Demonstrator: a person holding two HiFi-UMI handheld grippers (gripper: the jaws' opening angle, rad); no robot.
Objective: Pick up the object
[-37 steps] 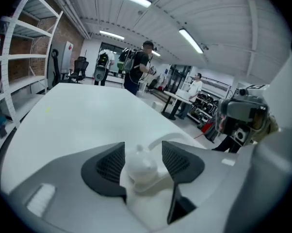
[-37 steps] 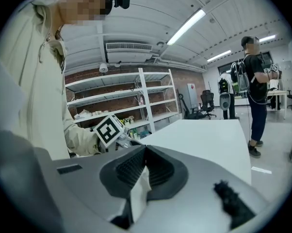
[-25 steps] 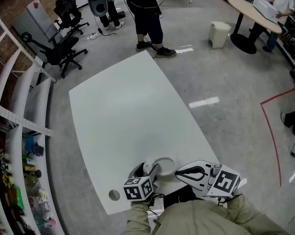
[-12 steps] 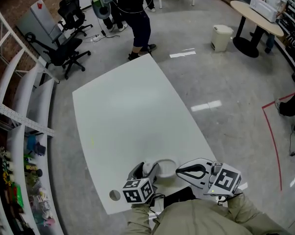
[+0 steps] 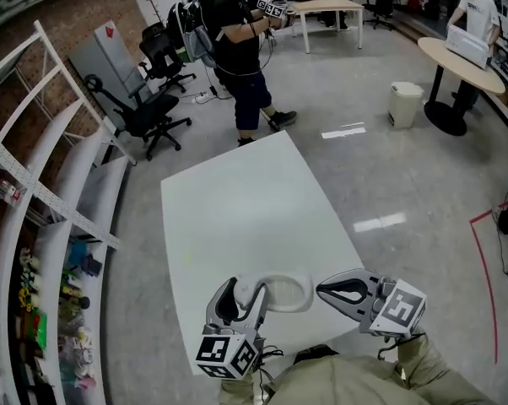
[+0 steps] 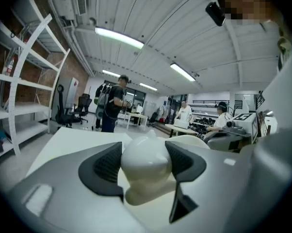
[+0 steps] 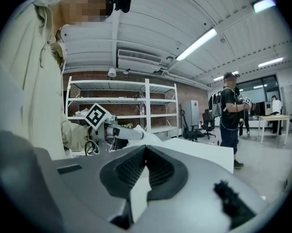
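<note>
A white rounded object with a ring-like rim (image 5: 281, 292) is held over the near end of the white table (image 5: 237, 209). My left gripper (image 5: 247, 294) is shut on its left side. In the left gripper view the dark pads (image 6: 105, 166) press a smooth white knob of the object (image 6: 145, 160) from both sides. My right gripper (image 5: 323, 288) hovers just right of the object, apart from it, jaws together with nothing between them. The right gripper view shows its ribbed pads (image 7: 131, 171) meeting, with the left gripper (image 7: 112, 130) beyond.
A person (image 5: 237, 49) holding other grippers stands at the table's far end. Black office chairs (image 5: 144, 112) and white shelving (image 5: 43, 251) are on the left. A white bin (image 5: 403, 104), a round table (image 5: 461, 62) and a red floor line (image 5: 486, 268) are on the right.
The head view has tipped up and shows more of the room. My left gripper and the white object look larger and higher over the table. The person at the far end has turned.
</note>
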